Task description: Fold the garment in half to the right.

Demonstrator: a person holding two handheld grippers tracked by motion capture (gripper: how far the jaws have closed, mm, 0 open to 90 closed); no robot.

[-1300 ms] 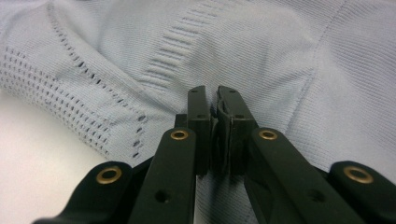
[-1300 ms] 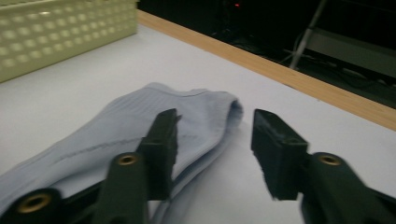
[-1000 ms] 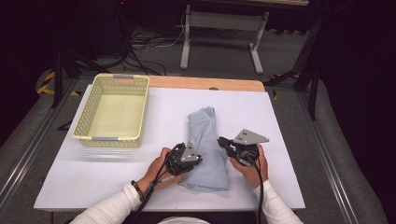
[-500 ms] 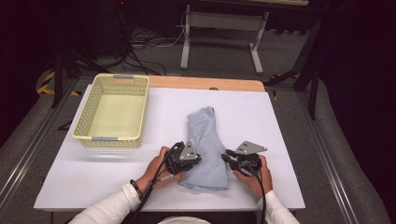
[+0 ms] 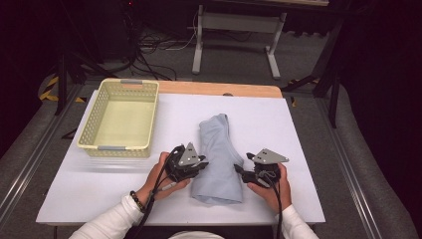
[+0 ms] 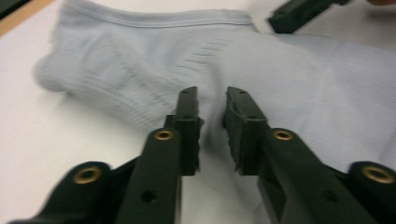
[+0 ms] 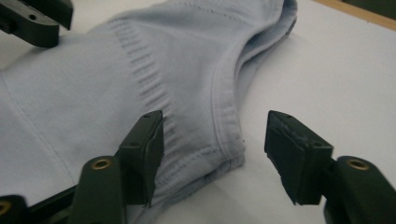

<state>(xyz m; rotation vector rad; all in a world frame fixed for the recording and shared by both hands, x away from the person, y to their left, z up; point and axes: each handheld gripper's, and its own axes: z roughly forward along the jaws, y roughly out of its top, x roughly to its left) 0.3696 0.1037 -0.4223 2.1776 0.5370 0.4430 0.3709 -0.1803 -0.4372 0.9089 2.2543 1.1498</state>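
One empty yellow basket (image 5: 119, 117) beside folded blue garment (image 5: 219, 154); both hand-held grippers just released, jaws parting.

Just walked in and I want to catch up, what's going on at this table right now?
A person sits at a white table with a gripper in each hand, working on a folded light-blue garment. The left gripper and the right gripper sit on either side of it, and both have just been opening. Their jaws stand apart over the cloth without pinching it, so the garment lies loose on the table. A pale yellow basket sits empty to the left.
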